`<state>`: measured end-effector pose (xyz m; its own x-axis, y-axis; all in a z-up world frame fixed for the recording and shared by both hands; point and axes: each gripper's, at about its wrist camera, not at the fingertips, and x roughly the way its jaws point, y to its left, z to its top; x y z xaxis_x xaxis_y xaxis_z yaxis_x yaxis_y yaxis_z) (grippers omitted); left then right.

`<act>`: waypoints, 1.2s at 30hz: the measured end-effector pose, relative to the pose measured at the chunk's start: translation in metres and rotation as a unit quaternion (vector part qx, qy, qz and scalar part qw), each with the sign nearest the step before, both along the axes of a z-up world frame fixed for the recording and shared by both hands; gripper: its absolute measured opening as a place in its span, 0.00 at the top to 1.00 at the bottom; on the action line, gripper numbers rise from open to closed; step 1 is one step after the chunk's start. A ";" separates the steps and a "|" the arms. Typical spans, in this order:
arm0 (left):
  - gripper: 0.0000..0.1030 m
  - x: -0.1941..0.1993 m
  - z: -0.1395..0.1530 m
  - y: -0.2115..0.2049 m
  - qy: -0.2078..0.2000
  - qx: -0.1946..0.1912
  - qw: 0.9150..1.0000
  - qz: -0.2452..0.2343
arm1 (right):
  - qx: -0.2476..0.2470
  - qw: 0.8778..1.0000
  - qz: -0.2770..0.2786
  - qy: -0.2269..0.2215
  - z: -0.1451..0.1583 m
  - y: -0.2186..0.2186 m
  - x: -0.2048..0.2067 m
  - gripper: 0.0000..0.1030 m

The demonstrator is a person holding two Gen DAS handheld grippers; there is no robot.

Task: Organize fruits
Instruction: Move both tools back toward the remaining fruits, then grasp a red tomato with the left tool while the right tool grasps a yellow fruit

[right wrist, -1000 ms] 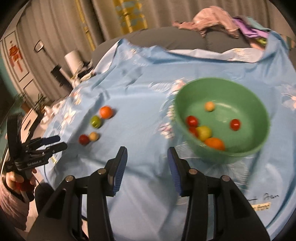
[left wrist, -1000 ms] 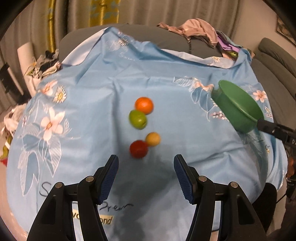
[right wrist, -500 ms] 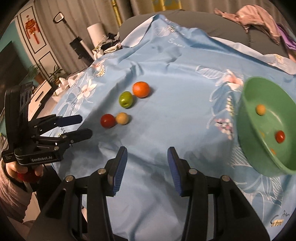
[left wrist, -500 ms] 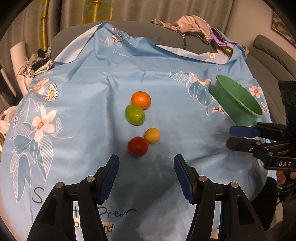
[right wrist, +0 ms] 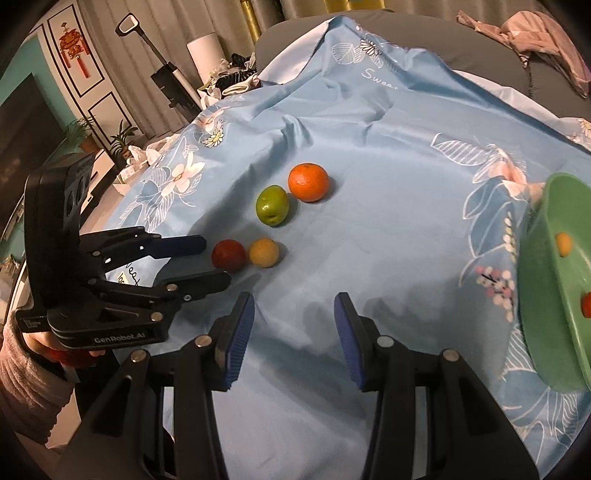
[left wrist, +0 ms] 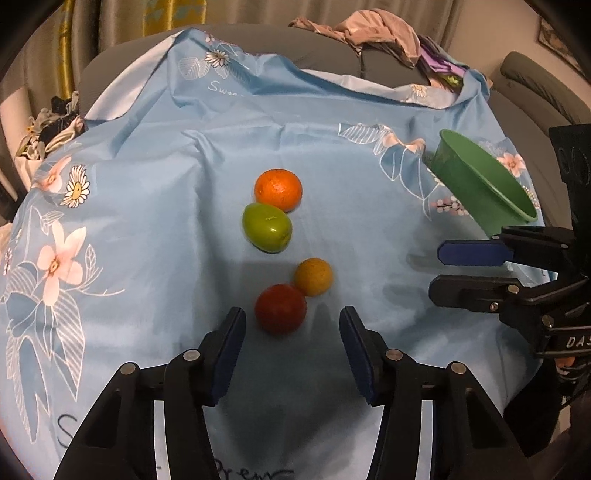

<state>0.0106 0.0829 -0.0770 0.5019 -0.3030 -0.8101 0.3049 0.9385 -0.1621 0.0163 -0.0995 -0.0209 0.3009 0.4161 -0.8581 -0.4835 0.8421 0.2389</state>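
Several fruits lie on the blue flowered cloth [left wrist: 155, 221]: an orange [left wrist: 278, 190], a green fruit [left wrist: 266, 228], a small yellow fruit [left wrist: 313, 277] and a red fruit [left wrist: 280, 308]. My left gripper [left wrist: 291, 332] is open, its fingers just short of the red fruit. My right gripper [right wrist: 293, 328] is open and empty, right of the fruits; it also shows in the left wrist view [left wrist: 439, 269]. The green bowl [right wrist: 546, 295] at the right holds small fruits, among them a yellow one [right wrist: 564, 243].
Clothes [left wrist: 373, 29] are piled at the back on a grey sofa [left wrist: 325, 51]. The left gripper also shows in the right wrist view [right wrist: 210, 260]. A vacuum [right wrist: 173, 85] and plants [right wrist: 122, 136] stand beyond the cloth's left edge.
My left gripper has moved closer to the red fruit. My right gripper has swung left from the bowl toward the fruits, coming into the left wrist view. Fruits have not moved.
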 end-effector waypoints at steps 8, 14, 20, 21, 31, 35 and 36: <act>0.64 0.016 -0.009 -0.007 0.015 0.027 0.999 -0.020 | 0.001 1.000 0.000 0.007 -0.005 0.003 0.006 0.56; 0.70 0.020 -0.014 -0.009 0.018 0.027 0.999 -0.027 | 0.003 1.000 -0.004 0.013 -0.009 0.002 0.011 0.56; 0.70 0.009 0.001 0.004 -0.006 -0.003 1.000 -0.005 | -0.002 1.000 0.002 0.017 -0.016 0.008 0.015 0.56; 0.70 0.006 0.006 0.008 -0.012 -0.009 1.000 -0.002 | -0.002 1.000 0.005 0.017 -0.017 0.010 0.015 0.56; 0.70 -0.012 0.018 0.028 -0.024 -0.029 0.999 0.013 | -0.007 0.999 0.045 0.017 -0.034 0.057 0.032 0.56; 0.70 -0.013 0.016 0.032 -0.019 -0.032 0.999 0.019 | -0.024 0.998 0.055 0.015 -0.040 0.071 0.037 0.57; 0.70 -0.012 0.015 0.033 -0.019 -0.032 0.999 0.020 | -0.029 0.998 0.057 0.014 -0.042 0.073 0.037 0.59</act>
